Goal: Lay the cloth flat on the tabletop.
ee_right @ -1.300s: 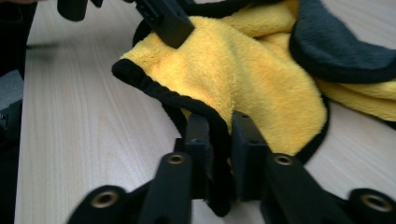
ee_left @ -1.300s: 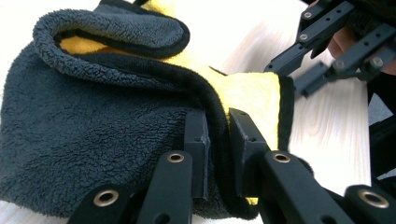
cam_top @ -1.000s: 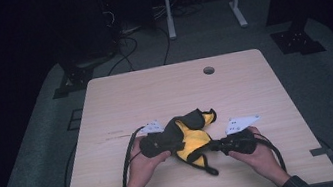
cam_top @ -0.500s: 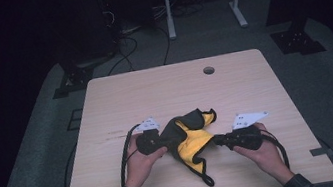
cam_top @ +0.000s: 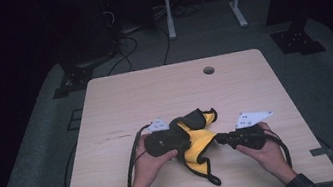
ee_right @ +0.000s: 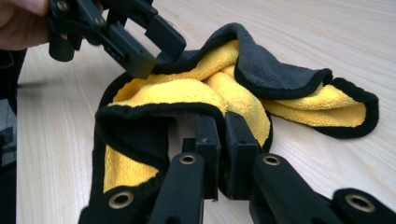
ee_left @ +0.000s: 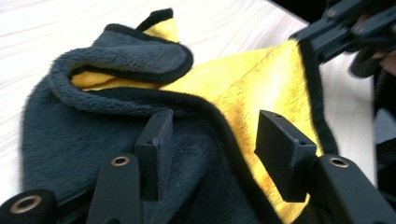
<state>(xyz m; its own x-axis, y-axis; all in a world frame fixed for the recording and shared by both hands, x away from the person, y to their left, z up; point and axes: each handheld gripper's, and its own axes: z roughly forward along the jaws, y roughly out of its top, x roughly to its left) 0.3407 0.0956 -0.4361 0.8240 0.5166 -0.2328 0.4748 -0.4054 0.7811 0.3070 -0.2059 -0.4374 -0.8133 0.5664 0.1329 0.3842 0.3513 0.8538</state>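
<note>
A crumpled cloth, yellow on 1 face and dark grey on the other with a black hem, lies on the near half of the wooden table, between the person's 2 hands. The right gripper comes at it from the right; in the right gripper view its jaws stand pressed together with the cloth's black-edged border caught between the pads, so this gripper is clamped on the cloth. The left gripper lies over the cloth's left part. Its jaws have just been opening: in the left gripper view the 2 pads stand well apart above the grey pile, cloth under and between them but neither pad pressing on it, so the hold there looks released. The relation the coming move seems to turn on is this: the cloth's bulk sits directly ahead of and beneath the left gripper's parted jaws, with the folded grey flap beyond them, while the pinched hem lies toward the right hand. The cloth's long axis runs roughly from the far bunched end near the table's middle down to a thin tail pointing at the person. The left hand is nearer the bunched mass, so a fresh grip there would probably fall to it, with the right anchoring. No containers stand on the table.
</note>
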